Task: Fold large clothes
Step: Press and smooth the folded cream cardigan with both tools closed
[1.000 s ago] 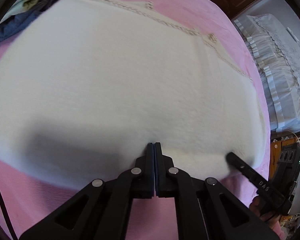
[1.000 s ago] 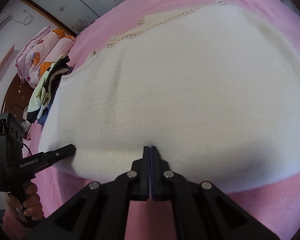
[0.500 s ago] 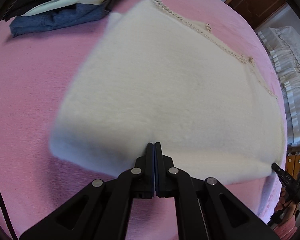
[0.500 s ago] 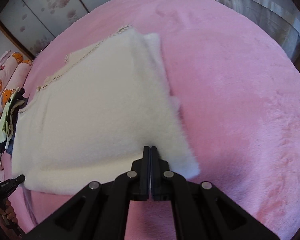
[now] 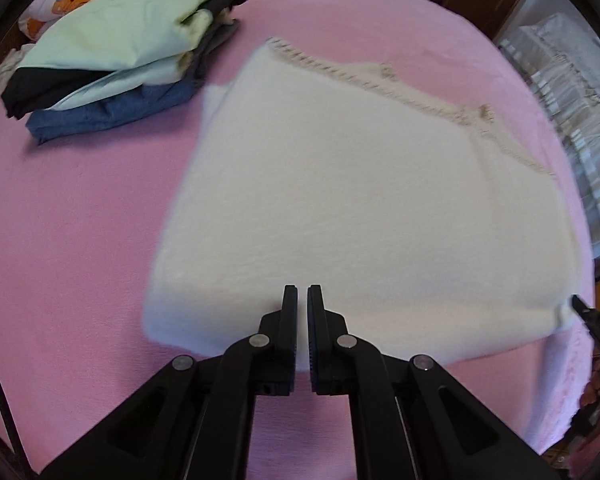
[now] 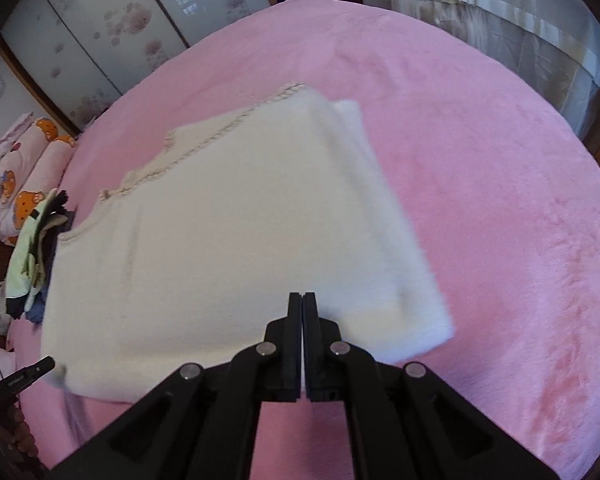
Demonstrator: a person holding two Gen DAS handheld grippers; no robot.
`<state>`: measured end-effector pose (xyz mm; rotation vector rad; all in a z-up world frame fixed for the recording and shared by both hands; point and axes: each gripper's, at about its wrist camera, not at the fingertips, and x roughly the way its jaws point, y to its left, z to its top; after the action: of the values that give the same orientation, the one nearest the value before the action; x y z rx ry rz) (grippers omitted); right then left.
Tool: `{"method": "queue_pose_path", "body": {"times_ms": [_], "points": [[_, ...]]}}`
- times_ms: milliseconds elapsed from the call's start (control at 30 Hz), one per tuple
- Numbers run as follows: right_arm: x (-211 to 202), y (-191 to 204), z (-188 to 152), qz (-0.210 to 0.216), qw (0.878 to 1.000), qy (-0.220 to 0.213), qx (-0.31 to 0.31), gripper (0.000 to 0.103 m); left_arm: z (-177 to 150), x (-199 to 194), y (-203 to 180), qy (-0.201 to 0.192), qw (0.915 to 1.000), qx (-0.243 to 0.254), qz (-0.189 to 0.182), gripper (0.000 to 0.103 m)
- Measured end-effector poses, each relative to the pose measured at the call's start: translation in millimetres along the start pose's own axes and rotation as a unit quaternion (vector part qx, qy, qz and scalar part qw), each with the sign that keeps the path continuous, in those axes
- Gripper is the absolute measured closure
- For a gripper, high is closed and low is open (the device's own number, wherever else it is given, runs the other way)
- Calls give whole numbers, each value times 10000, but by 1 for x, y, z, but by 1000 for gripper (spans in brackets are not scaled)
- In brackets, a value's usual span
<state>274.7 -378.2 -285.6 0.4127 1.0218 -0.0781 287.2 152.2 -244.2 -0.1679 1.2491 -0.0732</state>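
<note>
Left gripper (image 5: pixel 302 294), seen from its own wrist camera, has its jaws drawn nearly together with only a thin slit between the pads, and nothing is pinched in them. Its tips hang over the near edge of the white garment (image 5: pixel 364 216), which lies folded into a rough rectangle on the pink bed (image 5: pixel 80 240). A braided cream trim (image 5: pixel 380 84) runs along the garment's far edge. Toward the bed's far left corner sits a pile of folded clothes (image 5: pixel 112 60), pale green on top, black and blue denim below, just apart from the garment. At the right edge of this view the tip of the right gripper (image 5: pixel 580 306) shows near the garment's near right corner.

From the right wrist camera, the right gripper (image 6: pixel 302 300) has its jaws pressed together and empty, tips over the near edge of the garment (image 6: pixel 228 240) close to its right corner. The garment lies on the left half of the bed (image 6: pixel 500 200); a lower layer sticks out along its right side. The clothes pile (image 6: pixel 32 248) lies at the bed's left edge beyond the garment. The left gripper's tip (image 6: pixel 40 365) shows by the garment's near left corner. Bear-print pillows (image 6: pixel 24 172) lie past the bed's far left corner.
</note>
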Motion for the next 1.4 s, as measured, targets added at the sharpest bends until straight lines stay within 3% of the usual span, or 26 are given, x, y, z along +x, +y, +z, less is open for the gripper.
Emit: {"method": "queue_pose_path", "body": {"times_ms": [233,467,633,767,867,1167,1400], "points": [[28,73,-19,1157,9911,463,-478,103,8,12,-66,194,9952,392,-875,102],[57,116,-26,2119,9681,1035,-846,103,6,31,-118,565,9812,738,-1689,102],[70,128,-23,2065,9669,893,-1203,103,7,52,-133,758,9794,862,-1661,102],[91,125,2,2025,9713,867,-893,103,16,65,-129,710,9796,775,-1711,102],[107,123,21,2164,9705,853,-628,103,35,76,-123,595,9808,573,-1768,102],[136,141,62,2000,9736,644,-896,103,95,117,-110,189,9811,-210,-1913,102],[162,149,105,1645,9819,518,-788,103,133,137,-112,-103,9896,-207,-1423,102]]}}
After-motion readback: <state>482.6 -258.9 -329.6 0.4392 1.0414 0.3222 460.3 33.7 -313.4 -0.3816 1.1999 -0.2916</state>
